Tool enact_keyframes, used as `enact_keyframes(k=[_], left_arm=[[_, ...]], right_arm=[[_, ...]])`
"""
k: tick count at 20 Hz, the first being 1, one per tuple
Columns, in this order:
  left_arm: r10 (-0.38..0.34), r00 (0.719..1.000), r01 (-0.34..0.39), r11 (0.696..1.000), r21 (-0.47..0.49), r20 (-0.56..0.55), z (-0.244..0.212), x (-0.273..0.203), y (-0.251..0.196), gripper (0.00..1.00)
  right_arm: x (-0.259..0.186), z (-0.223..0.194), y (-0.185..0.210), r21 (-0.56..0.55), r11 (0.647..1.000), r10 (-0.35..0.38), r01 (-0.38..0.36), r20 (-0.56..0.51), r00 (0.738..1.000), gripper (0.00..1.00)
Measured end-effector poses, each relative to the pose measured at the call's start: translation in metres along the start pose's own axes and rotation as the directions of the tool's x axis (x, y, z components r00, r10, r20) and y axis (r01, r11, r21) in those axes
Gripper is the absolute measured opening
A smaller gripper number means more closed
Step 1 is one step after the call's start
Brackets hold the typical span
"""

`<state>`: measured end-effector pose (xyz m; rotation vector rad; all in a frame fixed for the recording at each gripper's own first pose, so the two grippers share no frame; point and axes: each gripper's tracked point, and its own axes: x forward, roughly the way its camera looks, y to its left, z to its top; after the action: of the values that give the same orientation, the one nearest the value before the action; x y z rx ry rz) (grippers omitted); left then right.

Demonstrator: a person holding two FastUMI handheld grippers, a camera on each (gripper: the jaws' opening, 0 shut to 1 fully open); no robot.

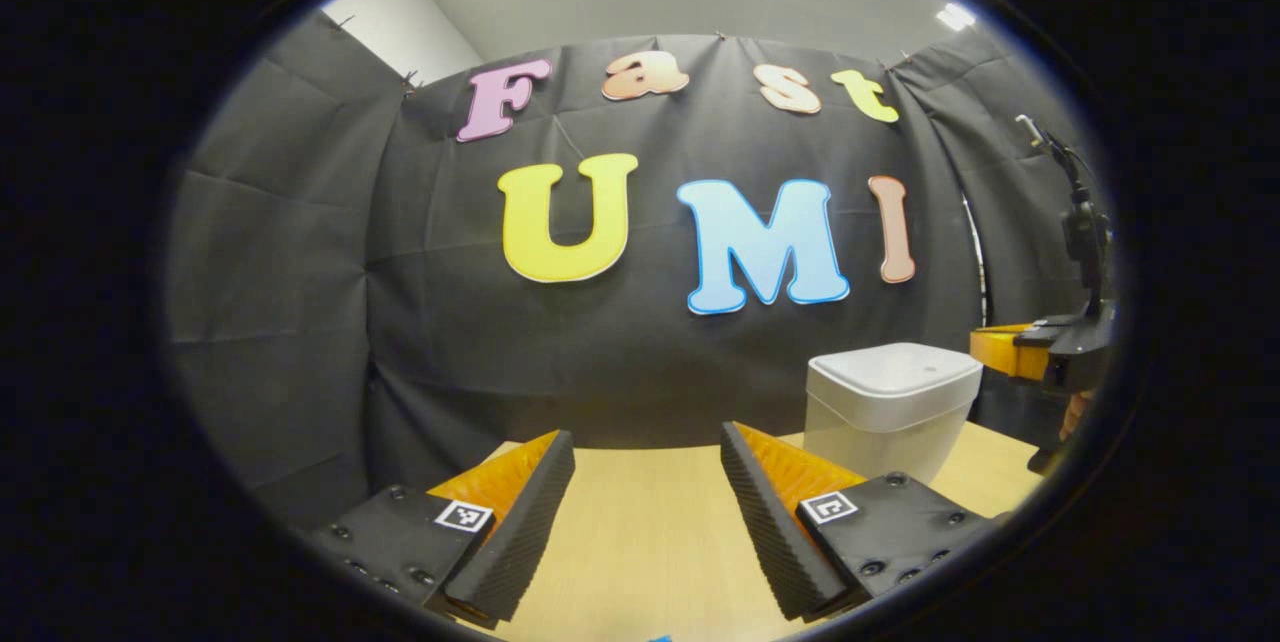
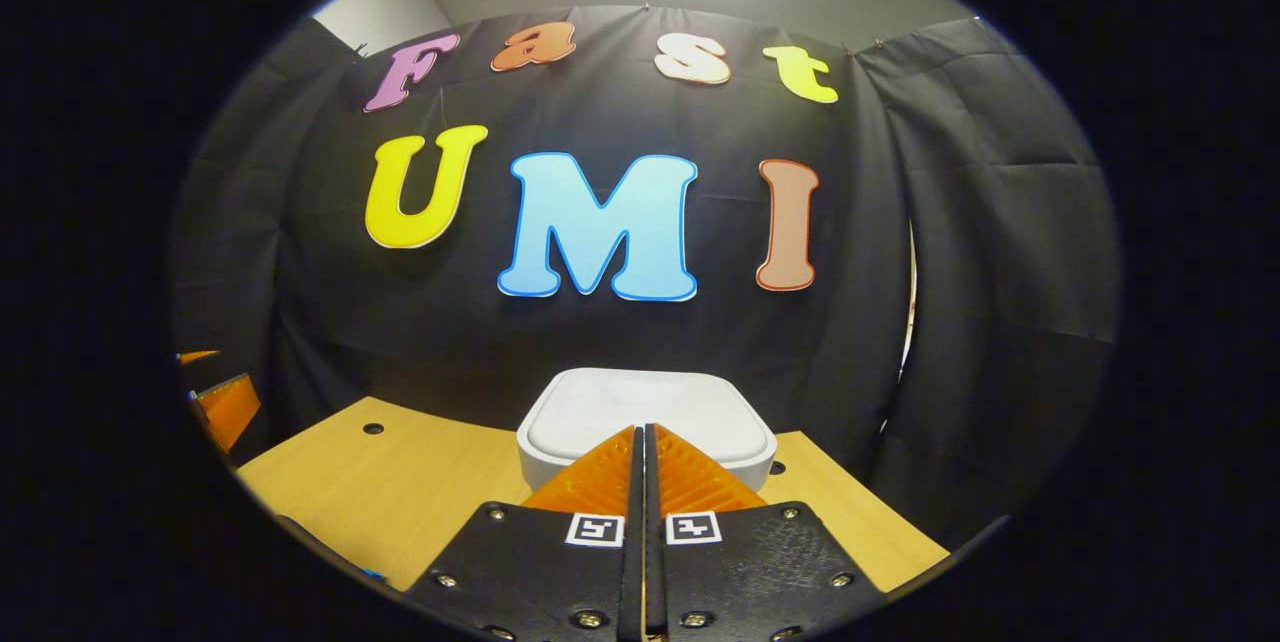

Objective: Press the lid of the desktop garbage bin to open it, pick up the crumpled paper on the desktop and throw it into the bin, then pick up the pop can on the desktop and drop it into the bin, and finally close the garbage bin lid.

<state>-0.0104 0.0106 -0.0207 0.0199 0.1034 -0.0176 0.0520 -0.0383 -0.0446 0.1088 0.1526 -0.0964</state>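
Right gripper (image 2: 643, 434): fingers pressed together, nothing between them, tips over the bin's near edge; touching or not, cannot tell.
Left gripper (image 1: 647, 462): spread wide, empty, low above the table (image 1: 640, 532).
Bin (image 2: 646, 420): white, lid down, on the table near the back wall.
Other view: bin (image 1: 888, 402) right of the left gripper's fingers, right gripper (image 1: 1040, 342) just beside it.

Light wooden table (image 2: 420, 492), pale grain, running right up to the black cloth at the back. A couple of small round holes (image 2: 373, 429) show in its top. Standing on it, toward the far edge, the white garbage bin (image 1: 885, 407), squarish with rounded corners, upright, its lid (image 2: 648, 417) down flat.
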Motion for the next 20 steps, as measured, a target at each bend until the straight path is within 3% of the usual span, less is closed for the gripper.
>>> enact_keyframes(k=[3, 8, 14, 19, 20], left_arm=[[-0.009, 1.000, 0.009, 1.000, 0.001, -0.024, -0.004, 0.000, -0.002, 1.00], [0.014, 0.999, -0.014, 1.000, 0.002, -0.038, -0.007, -0.001, 0.004, 1.00], [0.038, 0.998, -0.038, 0.999, -0.001, -0.048, -0.009, -0.002, 0.008, 1.00], [0.045, 0.998, -0.045, 0.999, -0.009, -0.049, -0.010, -0.004, 0.008, 1.00], [0.045, 0.998, -0.047, 0.999, -0.021, -0.051, -0.011, -0.004, 0.007, 0.96]], right_arm=[[0.023, -0.006, -0.008, -0.047, 0.999, -0.017, 0.016, -0.034, 0.999, 0.01], [0.045, -0.028, -0.006, -0.006, 1.000, 0.004, -0.005, -0.133, 0.991, 0.01], [0.046, -0.034, -0.008, -0.061, 0.998, 0.005, -0.015, -0.156, 0.988, 0.01], [0.047, -0.033, -0.006, 0.001, 1.000, 0.021, -0.021, -0.133, 0.991, 0.01], [0.047, -0.028, -0.007, 0.007, 1.000, 0.025, -0.025, -0.124, 0.992, 0.01]])
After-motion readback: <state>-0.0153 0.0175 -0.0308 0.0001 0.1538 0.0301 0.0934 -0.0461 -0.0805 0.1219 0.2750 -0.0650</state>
